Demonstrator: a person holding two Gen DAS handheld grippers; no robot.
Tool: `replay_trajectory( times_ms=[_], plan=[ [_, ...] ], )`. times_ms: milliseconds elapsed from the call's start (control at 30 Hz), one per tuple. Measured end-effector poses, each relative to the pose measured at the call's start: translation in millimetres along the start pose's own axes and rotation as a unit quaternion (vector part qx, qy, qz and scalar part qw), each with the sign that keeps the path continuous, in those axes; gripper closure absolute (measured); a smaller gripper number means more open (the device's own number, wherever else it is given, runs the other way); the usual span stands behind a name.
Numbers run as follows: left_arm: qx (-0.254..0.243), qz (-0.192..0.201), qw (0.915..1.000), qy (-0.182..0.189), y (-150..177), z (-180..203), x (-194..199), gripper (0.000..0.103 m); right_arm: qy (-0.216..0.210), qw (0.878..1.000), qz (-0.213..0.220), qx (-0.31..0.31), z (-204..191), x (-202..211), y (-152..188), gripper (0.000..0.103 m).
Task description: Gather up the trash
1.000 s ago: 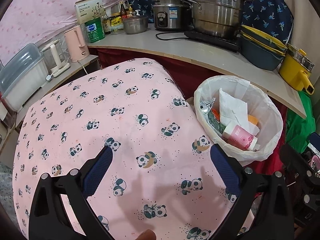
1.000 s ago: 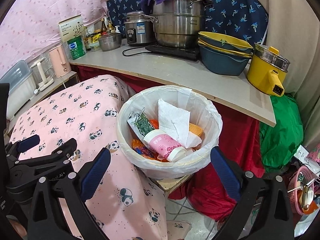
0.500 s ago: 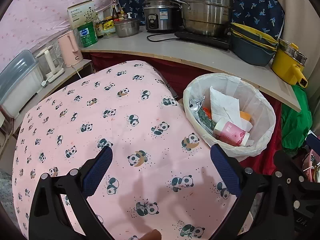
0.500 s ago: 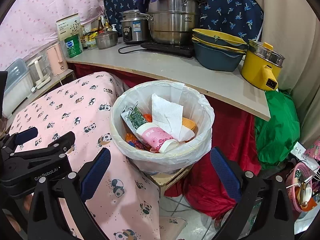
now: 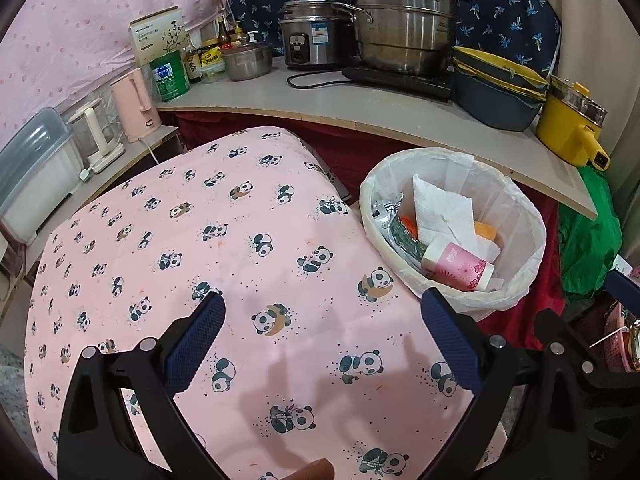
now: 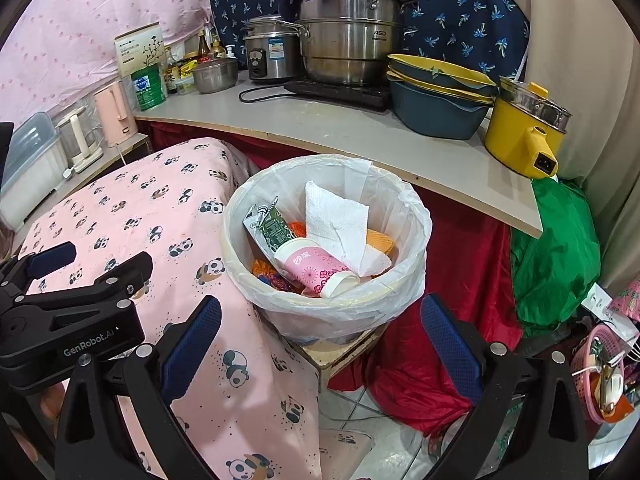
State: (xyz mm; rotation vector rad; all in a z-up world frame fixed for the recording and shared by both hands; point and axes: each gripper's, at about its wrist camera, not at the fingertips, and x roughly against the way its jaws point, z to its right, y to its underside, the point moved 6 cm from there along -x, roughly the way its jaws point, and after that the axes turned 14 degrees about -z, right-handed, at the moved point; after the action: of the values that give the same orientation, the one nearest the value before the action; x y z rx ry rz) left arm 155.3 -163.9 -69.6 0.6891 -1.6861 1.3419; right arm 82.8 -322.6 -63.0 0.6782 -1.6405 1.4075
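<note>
trash bin (image 6: 320, 312) stand shows only from right gripper (image 6: 320, 332); both grippers wide, empty.

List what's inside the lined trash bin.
In the trash bin: a pink paper cup on its side, a white paper towel, a green wrapper, orange scraps. Anything beneath them is covered.

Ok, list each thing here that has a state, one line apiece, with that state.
left gripper: open, empty, over the panda cloth.
right gripper: open, empty, in front of the bin.
trash bin: upright, lined, uncovered, part full.
pink paper cup: lying on its side in the bin.
paper towel: crumpled, on top of the trash.
yellow pot: lid on, unplugged.
</note>
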Motion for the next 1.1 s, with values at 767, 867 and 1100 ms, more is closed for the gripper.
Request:
replay_trajectory(
  times_ms=[767, 867, 1100],
  plan=[
    [0.003, 0.009, 0.9996, -0.026, 1.4, -2.5, 3.4, 0.009, 0.004, 1.000, -0.003, -0.010, 6.3, -2.8, 1.9, 0.007],
    [0.002, 0.010, 0.9997, -0.023, 1.8, -1.9, 5.0, 0.009, 0.004, 1.000, -0.002, -0.011, 7.2, -1.8, 1.5, 0.007],
    [0.001, 0.010, 0.9997, -0.020, 2.4, 0.2, 7.6, 0.009, 0.005, 1.000, -0.002, -0.011, 7.7, -0.8, 1.6, 0.007]
  ],
)
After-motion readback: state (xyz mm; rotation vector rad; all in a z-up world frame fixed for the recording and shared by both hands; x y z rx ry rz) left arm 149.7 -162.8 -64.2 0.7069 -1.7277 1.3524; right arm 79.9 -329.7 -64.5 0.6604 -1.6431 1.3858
